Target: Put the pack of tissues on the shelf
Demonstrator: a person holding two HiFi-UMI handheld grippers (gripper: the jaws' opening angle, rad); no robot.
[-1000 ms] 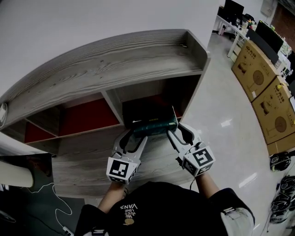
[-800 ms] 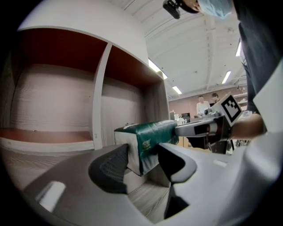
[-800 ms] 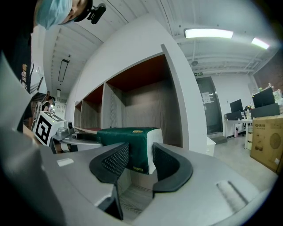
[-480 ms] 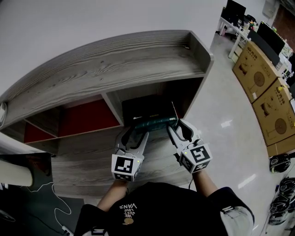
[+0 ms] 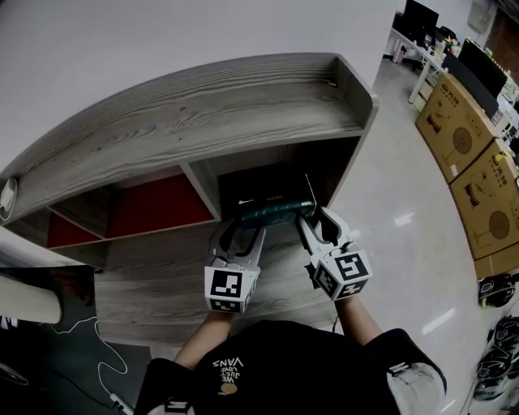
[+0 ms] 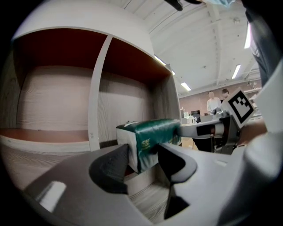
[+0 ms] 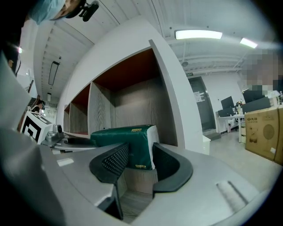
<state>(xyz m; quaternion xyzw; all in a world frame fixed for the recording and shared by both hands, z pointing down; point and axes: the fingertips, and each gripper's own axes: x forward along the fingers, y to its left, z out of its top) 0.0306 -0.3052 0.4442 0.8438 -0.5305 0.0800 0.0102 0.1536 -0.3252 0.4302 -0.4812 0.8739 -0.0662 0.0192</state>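
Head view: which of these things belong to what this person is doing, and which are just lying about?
Part of the job:
pack of tissues, with the left gripper and the right gripper shut on its two ends
shelf

Just lying about:
cardboard boxes
monitors
white cable on the floor
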